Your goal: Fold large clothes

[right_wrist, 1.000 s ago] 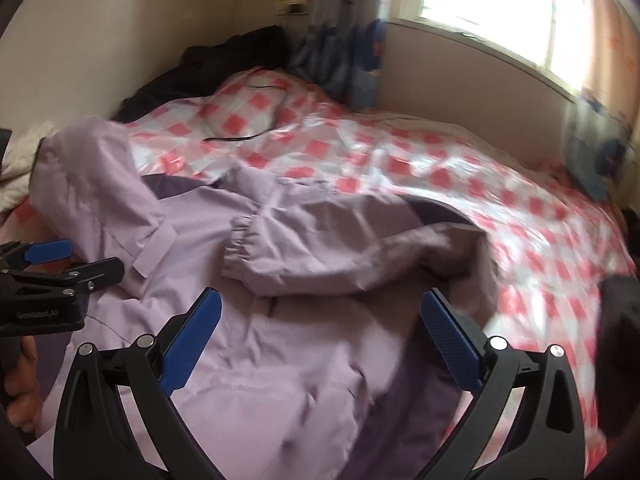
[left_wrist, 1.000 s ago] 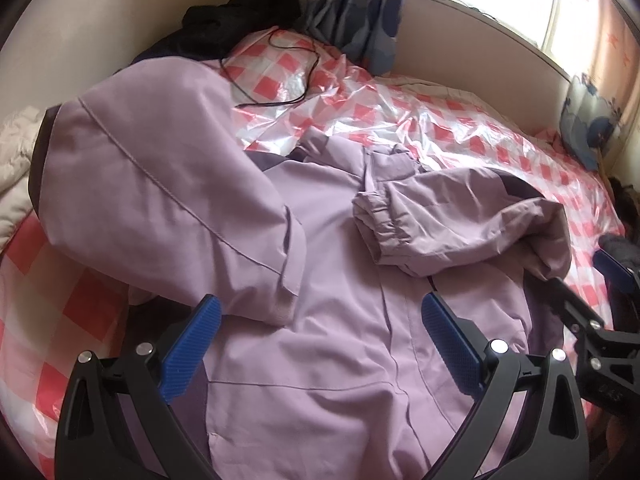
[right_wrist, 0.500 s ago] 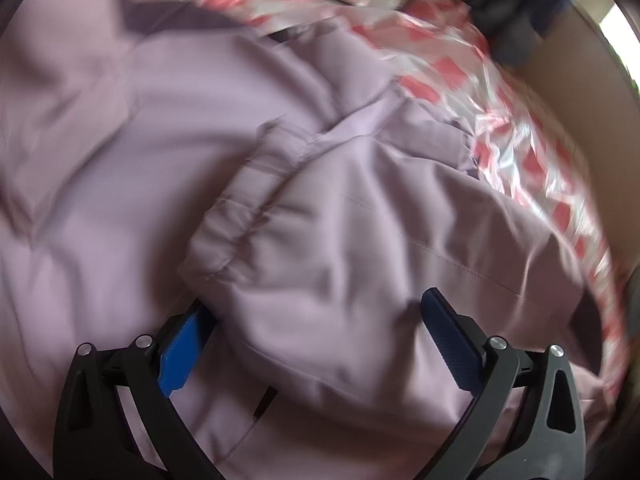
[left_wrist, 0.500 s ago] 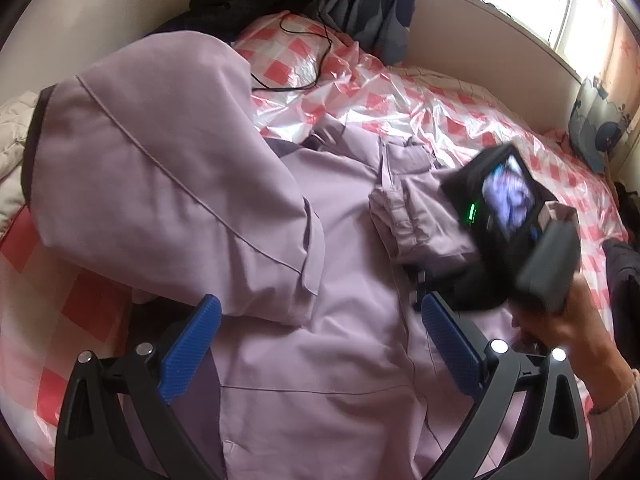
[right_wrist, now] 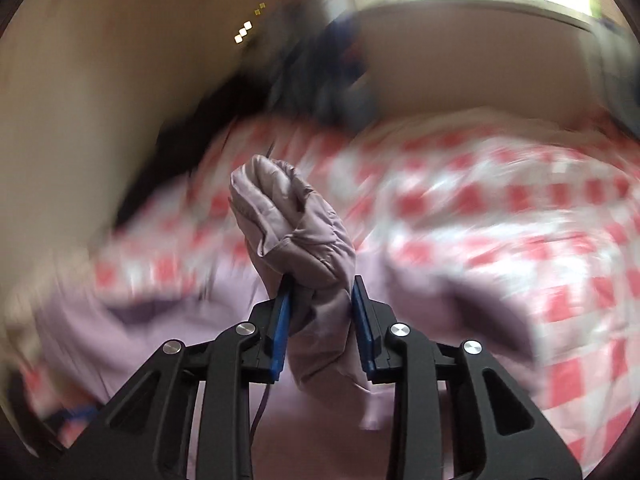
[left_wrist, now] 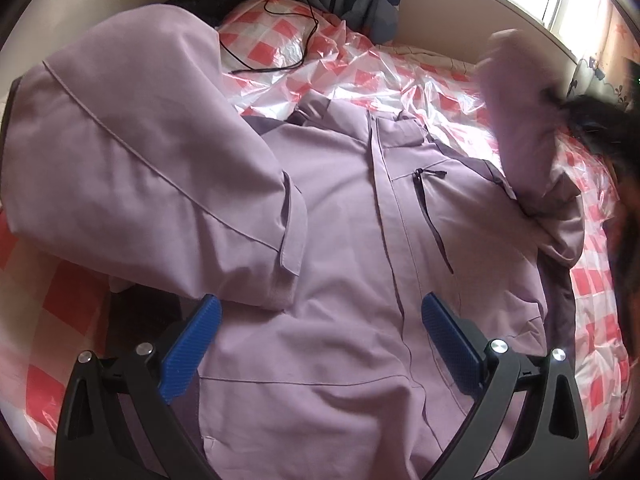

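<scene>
The right gripper (right_wrist: 319, 294) is closing, its fingers (right_wrist: 280, 320) clamped on the lilac jacket's (left_wrist: 344, 240) sleeve cuff (right_wrist: 288, 220). The left gripper (left_wrist: 318, 332) hangs with fingers apart over the jacket on the bed (left_wrist: 400, 80). No writing is legible.

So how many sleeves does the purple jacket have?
2. One sleeve lies folded across the jacket on the left; the other sleeve is lifted, pinched in the right tongs, which are closing on it.
</scene>
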Demonstrator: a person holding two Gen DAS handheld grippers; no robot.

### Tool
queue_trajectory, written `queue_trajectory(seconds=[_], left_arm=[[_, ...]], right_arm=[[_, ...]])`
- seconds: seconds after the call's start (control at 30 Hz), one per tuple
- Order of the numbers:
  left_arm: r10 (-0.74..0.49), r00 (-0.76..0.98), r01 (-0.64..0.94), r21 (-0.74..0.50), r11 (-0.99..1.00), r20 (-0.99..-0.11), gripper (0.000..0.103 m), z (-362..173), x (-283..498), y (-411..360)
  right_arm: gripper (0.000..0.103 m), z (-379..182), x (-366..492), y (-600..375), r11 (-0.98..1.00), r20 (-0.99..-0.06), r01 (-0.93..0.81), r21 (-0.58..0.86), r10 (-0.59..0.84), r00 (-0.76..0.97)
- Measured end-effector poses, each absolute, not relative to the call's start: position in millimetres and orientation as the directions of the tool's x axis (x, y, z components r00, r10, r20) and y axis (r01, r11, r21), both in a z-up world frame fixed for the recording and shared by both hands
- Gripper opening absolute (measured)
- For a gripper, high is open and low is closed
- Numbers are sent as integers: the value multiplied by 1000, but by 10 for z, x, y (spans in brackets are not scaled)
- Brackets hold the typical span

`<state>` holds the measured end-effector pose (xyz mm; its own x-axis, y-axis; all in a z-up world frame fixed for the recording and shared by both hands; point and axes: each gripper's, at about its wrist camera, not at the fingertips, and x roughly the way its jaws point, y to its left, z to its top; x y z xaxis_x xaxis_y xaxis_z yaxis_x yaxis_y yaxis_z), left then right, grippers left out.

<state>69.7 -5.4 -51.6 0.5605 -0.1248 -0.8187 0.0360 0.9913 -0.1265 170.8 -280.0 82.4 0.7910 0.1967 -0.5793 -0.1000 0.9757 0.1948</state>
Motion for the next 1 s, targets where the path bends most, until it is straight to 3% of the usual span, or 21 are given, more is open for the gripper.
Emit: queue_trajectory(seconds=[0.13,0.23,0.33,0.37,0.47,0.53,0.63,0.67,0.73,0.87,1.0], left_arm=[[-126,554,30,-131,991,-823,96,-550,711,-38],[-131,551,23,-142,990,-824,96,-553,731,-13],[-134,552,20,-148,989,-823,96,-555,731,-3],[-136,551,19,-150,988,-823,96,-555,732,-2],[-134,550,21,-147,989,-824,96,-560,736,-5],[-132,550,20,-145,989,-825,96,-569,741,-5],[-130,547,21,-142,990,-827,96,-584,744,-16],[-133,547,28,-141,990,-826,96,-578,741,-29],[-137,552,45,-135,990,-823,96,-548,727,-57],[-186,559,84,-169,982,-808,96,-320,545,-11],[-214,554,107,-186,977,-805,96,-119,-75,289]], right_arm=[[26,1368,1403,-3895,946,-471,95,311,67,880],[26,1559,875,-5058,833,-402,327,446,-139,905],[27,1433,203,-5890,674,-411,521,523,-336,847],[32,1373,10,-6066,626,-422,561,542,-375,825],[63,1077,-686,-6547,467,-474,650,600,-447,758],[65,925,-988,-6634,442,-501,669,598,-446,742],[67,706,-1163,-6379,581,-539,596,554,-295,789],[73,644,-1158,-6242,639,-563,557,530,-227,795],[74,358,-1048,-5614,784,-640,387,484,16,768],[74,-220,-1167,-4418,833,-726,78,548,428,538],[75,-600,-1425,-3660,839,-792,-49,542,529,305]])
